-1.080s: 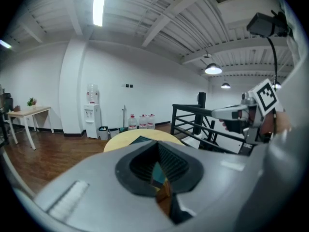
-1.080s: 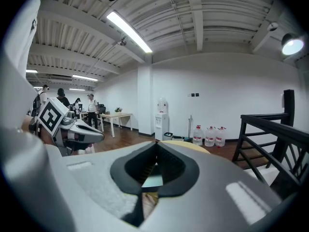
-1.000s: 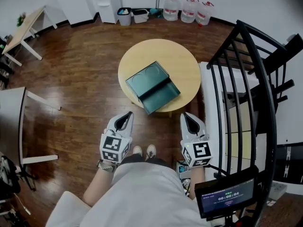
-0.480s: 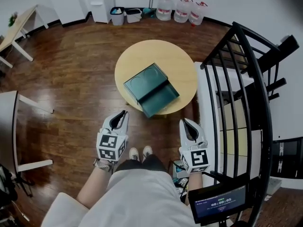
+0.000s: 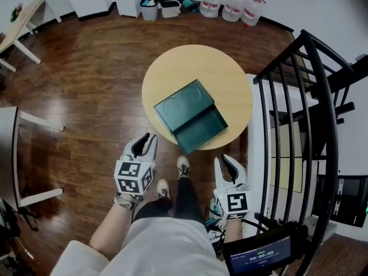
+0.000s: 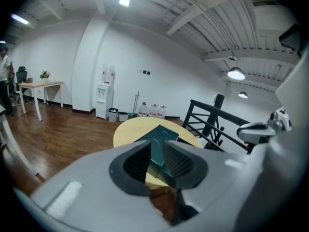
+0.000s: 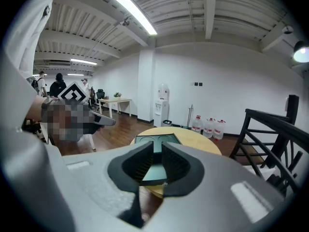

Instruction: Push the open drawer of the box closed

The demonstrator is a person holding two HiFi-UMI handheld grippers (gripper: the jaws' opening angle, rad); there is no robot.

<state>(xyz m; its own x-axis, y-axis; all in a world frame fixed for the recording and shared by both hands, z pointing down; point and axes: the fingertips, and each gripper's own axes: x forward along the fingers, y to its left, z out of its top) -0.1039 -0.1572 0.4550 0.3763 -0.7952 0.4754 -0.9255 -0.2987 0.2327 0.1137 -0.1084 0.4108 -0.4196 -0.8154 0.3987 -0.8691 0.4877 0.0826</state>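
The dark green box sits on the round wooden table, turned at an angle. Its drawer is pulled out on the side nearest the person, and the drawer's front reaches about to the table's rim. That front faces the person squarely, so I'd judge a straight shove away from the body would send it home.

Both tools are held low in front of the person's legs, well short of the table and aimed at the box. This looks like an approach and not yet a push. The left hand-held gripper has just been opening. Its jaws stand apart with nothing between them, only the far-off box showing through the gap. The right hand-held gripper also has its jaws parted and empty, lined up on the drawer's front. One shoe is set ahead of the other, toward the table.

I can read no brand on the box. Its lid carries only two round outlines. Each marker cube bears black-and-white square patterns, not words. A small screen low by the black railing shows green digits too small to be sure of. The water jugs by the wall have labels I can't make out.
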